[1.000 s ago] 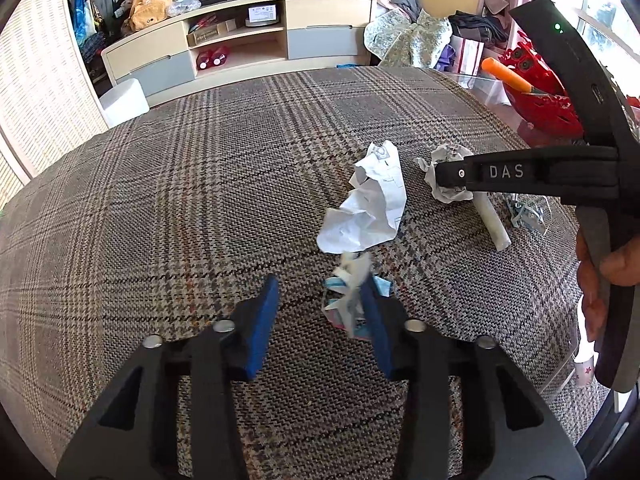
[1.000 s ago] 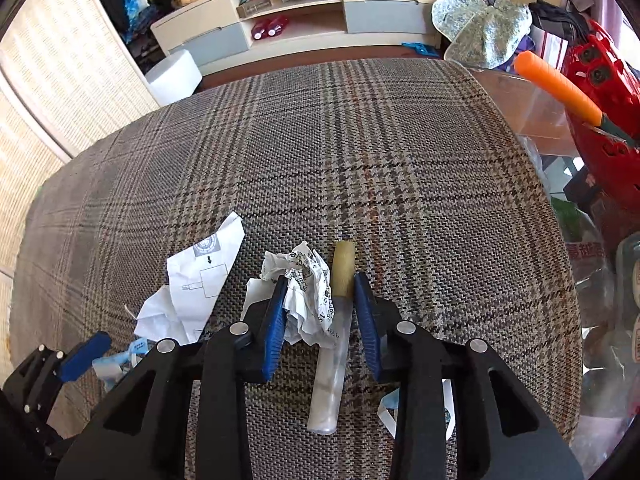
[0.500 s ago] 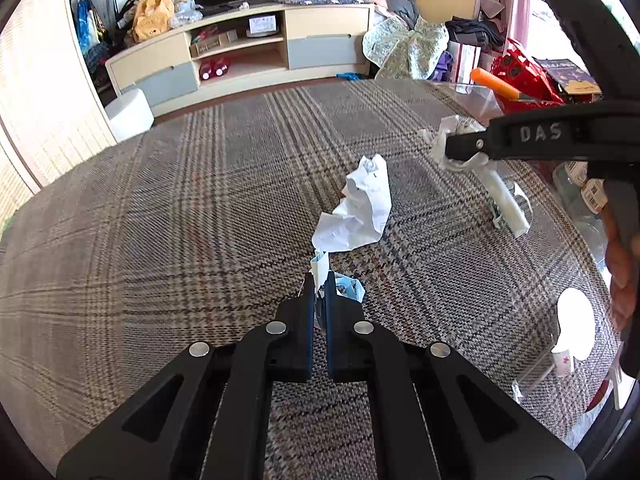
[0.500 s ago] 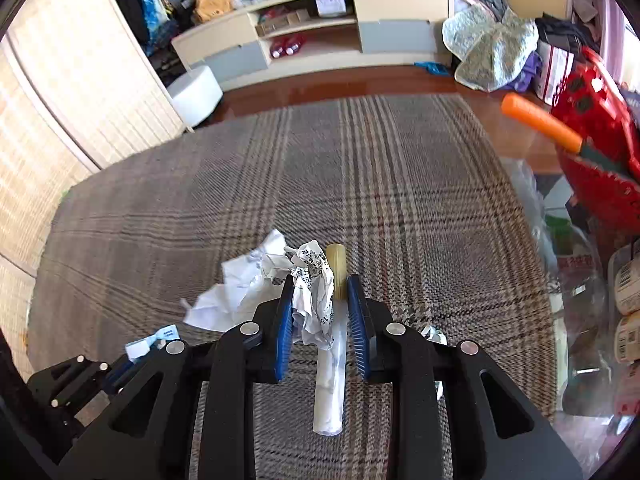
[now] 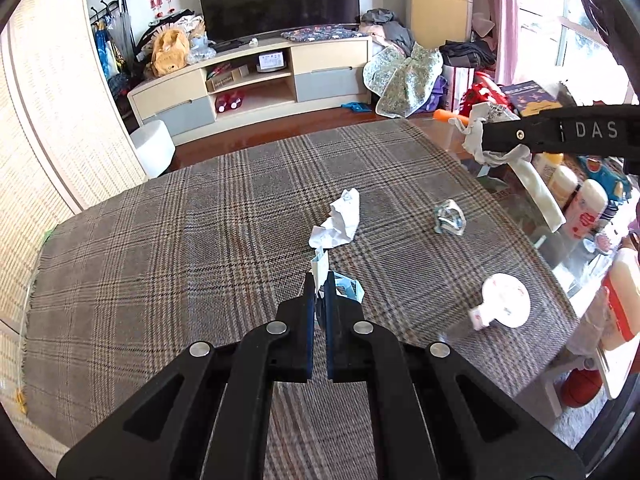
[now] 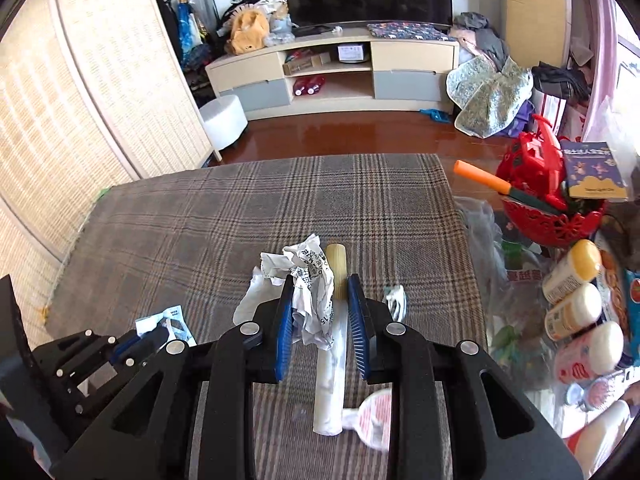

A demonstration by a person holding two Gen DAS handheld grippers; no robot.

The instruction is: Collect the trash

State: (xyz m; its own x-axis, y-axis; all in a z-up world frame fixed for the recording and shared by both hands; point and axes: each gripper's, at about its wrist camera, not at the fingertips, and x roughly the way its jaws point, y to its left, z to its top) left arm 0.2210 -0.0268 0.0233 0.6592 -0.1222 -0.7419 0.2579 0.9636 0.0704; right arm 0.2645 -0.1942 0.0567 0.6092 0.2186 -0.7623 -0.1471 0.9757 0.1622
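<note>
Your left gripper (image 5: pixel 319 286) is pinching a small blue-and-white wrapper (image 5: pixel 320 266) between its nearly touching fingers (image 5: pixel 308 300), the scrap sticking up past the tips above the plaid-covered desk (image 5: pixel 180 240). Your right gripper (image 6: pixel 320 300) is clamping a crumpled printed paper (image 6: pixel 308 276) and a long white tube (image 6: pixel 332 360) together between its blue fingers (image 6: pixel 285 320). A crumpled white sheet (image 5: pixel 338 224) and a clear wrapper (image 5: pixel 450 220) are lying on the cloth beyond.

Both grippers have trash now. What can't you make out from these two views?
- Bin or bag for the trash: in neither view.
- Left gripper: black fingers hide most of the blue-and-white wrapper.
- Right gripper: print on the crumpled paper is too small; the tube runs under it.
</note>
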